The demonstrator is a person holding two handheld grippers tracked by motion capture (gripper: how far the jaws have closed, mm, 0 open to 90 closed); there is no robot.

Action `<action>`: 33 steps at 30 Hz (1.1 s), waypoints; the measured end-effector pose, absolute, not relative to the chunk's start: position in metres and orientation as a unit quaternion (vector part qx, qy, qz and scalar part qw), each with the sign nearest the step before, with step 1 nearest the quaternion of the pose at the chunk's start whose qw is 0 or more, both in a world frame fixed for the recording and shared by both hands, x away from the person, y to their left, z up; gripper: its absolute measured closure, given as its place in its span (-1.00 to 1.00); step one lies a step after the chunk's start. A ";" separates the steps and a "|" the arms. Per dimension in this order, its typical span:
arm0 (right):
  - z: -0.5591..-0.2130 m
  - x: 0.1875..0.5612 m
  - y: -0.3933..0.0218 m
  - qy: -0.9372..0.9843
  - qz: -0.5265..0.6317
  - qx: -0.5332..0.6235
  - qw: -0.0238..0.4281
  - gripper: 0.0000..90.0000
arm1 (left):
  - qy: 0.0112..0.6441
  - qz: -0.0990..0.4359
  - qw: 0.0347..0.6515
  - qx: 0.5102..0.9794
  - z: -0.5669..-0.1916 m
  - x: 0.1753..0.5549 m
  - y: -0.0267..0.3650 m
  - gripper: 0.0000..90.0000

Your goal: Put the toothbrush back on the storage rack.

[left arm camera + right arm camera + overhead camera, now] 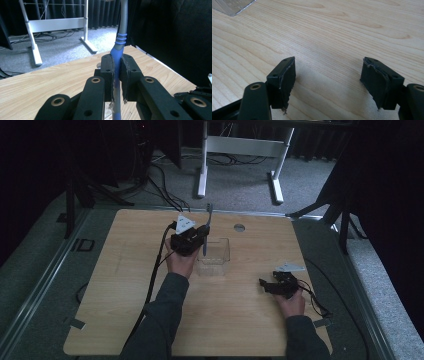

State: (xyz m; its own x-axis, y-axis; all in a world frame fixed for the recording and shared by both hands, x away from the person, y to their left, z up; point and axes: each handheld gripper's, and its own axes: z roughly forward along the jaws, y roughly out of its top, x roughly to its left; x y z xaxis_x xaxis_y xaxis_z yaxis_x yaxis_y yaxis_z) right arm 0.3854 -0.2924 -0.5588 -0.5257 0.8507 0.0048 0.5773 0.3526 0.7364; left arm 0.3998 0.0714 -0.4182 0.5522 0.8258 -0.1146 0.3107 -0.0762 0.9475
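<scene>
Left tongs clamp toothbrush (upright); right tongs gape

We see a light wooden table carrying a clear plastic container near its middle; beyond the container, toward the far edge, sits a small round grommet

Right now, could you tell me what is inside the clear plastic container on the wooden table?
The lower end of a grey-and-blue toothbrush dips into the clear plastic container, held upright by the left tool. Its tip is too dim to make out.
</scene>
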 end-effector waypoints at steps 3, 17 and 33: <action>-0.559 0.385 -0.292 0.799 0.352 0.446 0.194 -0.39 | 0.410 0.237 0.539 0.697 -0.421 0.402 0.070 0.81; -0.559 0.385 -0.292 0.800 0.353 0.446 0.194 -0.39 | 0.410 0.239 0.526 0.706 -0.428 0.407 0.067 0.81; -0.559 0.386 -0.293 0.800 0.352 0.445 0.194 -0.39 | 0.398 0.245 0.514 0.719 -0.434 0.411 0.063 0.81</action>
State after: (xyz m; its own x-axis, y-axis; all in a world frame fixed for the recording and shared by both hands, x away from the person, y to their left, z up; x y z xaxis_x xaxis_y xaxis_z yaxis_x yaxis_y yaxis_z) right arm 0.3855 -0.2925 -0.5588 -0.5276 0.8495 0.0031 0.5754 0.3547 0.7369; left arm 0.4106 0.0633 -0.4345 0.5625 0.8249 -0.0564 0.3202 -0.1545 0.9347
